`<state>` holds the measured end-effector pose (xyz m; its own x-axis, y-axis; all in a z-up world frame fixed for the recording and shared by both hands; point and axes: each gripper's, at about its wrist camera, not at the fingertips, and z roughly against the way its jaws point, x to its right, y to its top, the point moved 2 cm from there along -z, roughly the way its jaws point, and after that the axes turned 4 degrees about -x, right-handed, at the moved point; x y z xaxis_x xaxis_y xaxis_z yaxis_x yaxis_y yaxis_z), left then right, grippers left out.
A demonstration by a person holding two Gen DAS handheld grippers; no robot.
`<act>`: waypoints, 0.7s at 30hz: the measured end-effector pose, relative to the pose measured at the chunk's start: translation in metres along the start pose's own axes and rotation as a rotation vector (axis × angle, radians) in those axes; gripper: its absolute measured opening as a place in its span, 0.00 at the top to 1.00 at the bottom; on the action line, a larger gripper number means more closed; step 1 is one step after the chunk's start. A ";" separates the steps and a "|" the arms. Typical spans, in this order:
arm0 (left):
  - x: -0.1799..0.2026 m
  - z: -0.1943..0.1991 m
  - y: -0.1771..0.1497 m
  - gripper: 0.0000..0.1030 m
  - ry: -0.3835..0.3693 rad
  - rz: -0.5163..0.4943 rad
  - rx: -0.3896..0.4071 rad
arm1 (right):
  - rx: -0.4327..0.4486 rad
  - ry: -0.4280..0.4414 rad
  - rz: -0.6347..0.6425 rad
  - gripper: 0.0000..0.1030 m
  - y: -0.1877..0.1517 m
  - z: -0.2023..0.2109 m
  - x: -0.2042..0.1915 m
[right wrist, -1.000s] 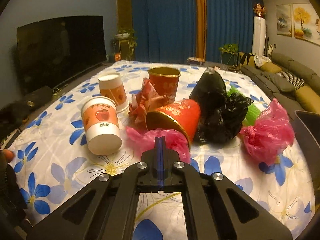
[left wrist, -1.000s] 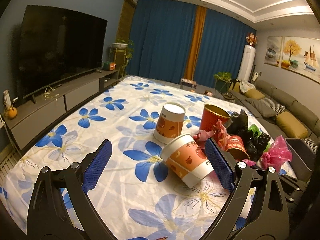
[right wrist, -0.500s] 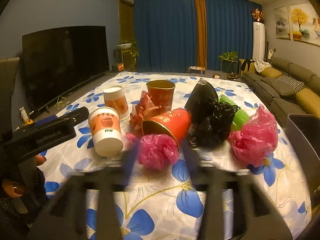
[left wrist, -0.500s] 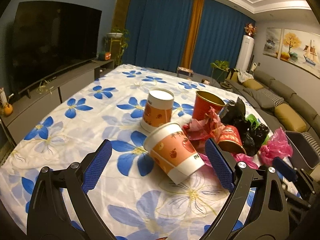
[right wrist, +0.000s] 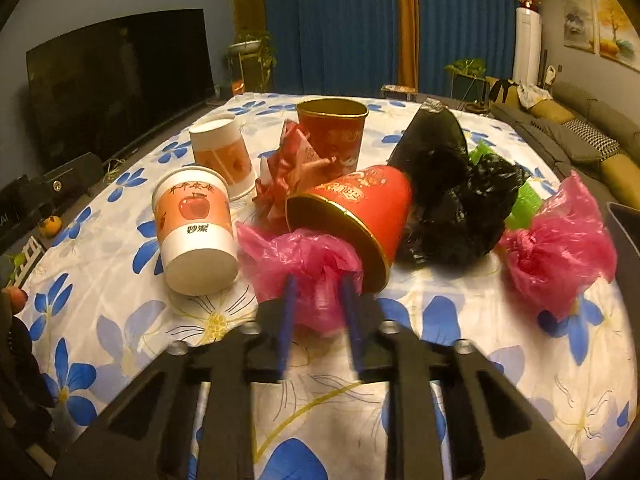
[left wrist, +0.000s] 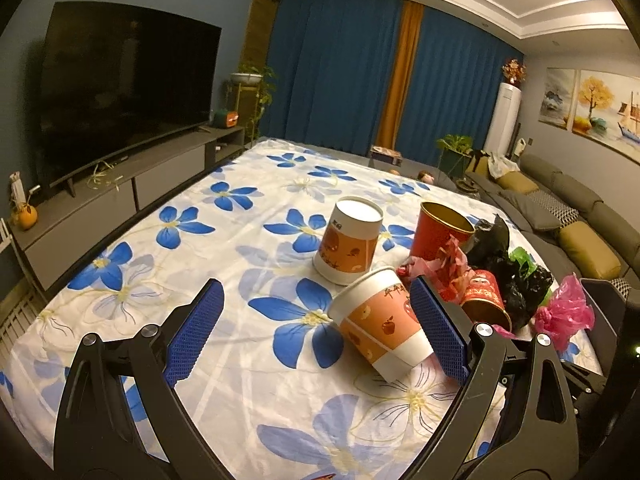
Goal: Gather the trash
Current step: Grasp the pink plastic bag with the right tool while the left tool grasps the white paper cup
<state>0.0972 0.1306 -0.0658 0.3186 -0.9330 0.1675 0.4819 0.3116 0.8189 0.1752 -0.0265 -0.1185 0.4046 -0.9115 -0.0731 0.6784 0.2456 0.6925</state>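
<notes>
Trash lies on a flowered tablecloth [left wrist: 192,264]. A pink plastic bag [right wrist: 308,268] lies in front of a tipped red cup [right wrist: 360,212]. My right gripper [right wrist: 318,300] has its blue fingers on either side of this bag, part closed and blurred with motion. A tipped orange apple cup [right wrist: 196,224] lies to the left; it also shows in the left wrist view [left wrist: 380,320]. My left gripper [left wrist: 316,320] is wide open above the cloth, its right finger beside the apple cup.
An upside-down orange cup [left wrist: 348,246], an upright red cup [right wrist: 332,136], a red wrapper [right wrist: 288,168], black bags [right wrist: 452,196], a green bag [right wrist: 520,200] and a second pink bag [right wrist: 560,240] lie behind. A dark bin [left wrist: 608,300] stands at the table's right.
My right gripper went from shut to wide open, moved forward and is now closing around the near pink bag. My left gripper stayed open and shifted slightly.
</notes>
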 end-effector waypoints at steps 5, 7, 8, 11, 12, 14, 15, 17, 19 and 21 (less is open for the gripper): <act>0.008 -0.008 -0.005 0.10 -0.025 -0.015 -0.033 | 0.027 0.006 0.010 0.96 -0.002 0.008 0.002; 0.014 -0.012 -0.007 0.10 -0.027 -0.028 -0.045 | 0.058 0.016 0.015 0.96 -0.003 0.019 0.003; 0.016 -0.014 -0.007 0.10 -0.030 -0.032 -0.049 | 0.070 0.016 0.016 0.96 -0.002 0.024 0.004; 0.025 -0.023 -0.008 0.10 -0.035 -0.030 -0.071 | 0.136 -0.005 0.014 0.96 -0.001 0.045 0.010; 0.028 -0.027 -0.008 0.10 -0.038 -0.028 -0.082 | 0.158 -0.017 0.007 0.96 0.000 0.052 0.015; 0.033 -0.035 -0.009 0.10 -0.034 -0.029 -0.103 | 0.187 -0.036 -0.009 0.96 0.002 0.062 0.023; 0.036 -0.041 -0.010 0.10 -0.034 -0.028 -0.121 | 0.199 -0.042 -0.020 0.96 0.003 0.067 0.029; 0.041 -0.049 -0.012 0.11 -0.032 -0.028 -0.150 | 0.217 -0.051 -0.034 0.96 0.004 0.074 0.037; 0.046 -0.059 -0.014 0.14 -0.023 -0.034 -0.183 | 0.230 -0.060 -0.045 0.96 0.004 0.079 0.042; 0.048 -0.064 -0.016 0.16 -0.020 -0.033 -0.207 | 0.236 -0.061 -0.061 0.96 0.003 0.082 0.049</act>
<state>0.1570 0.0919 -0.1061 0.2849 -0.9460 0.1549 0.6496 0.3094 0.6945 0.1469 -0.0978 -0.0605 0.3247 -0.9423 -0.0816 0.5354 0.1120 0.8372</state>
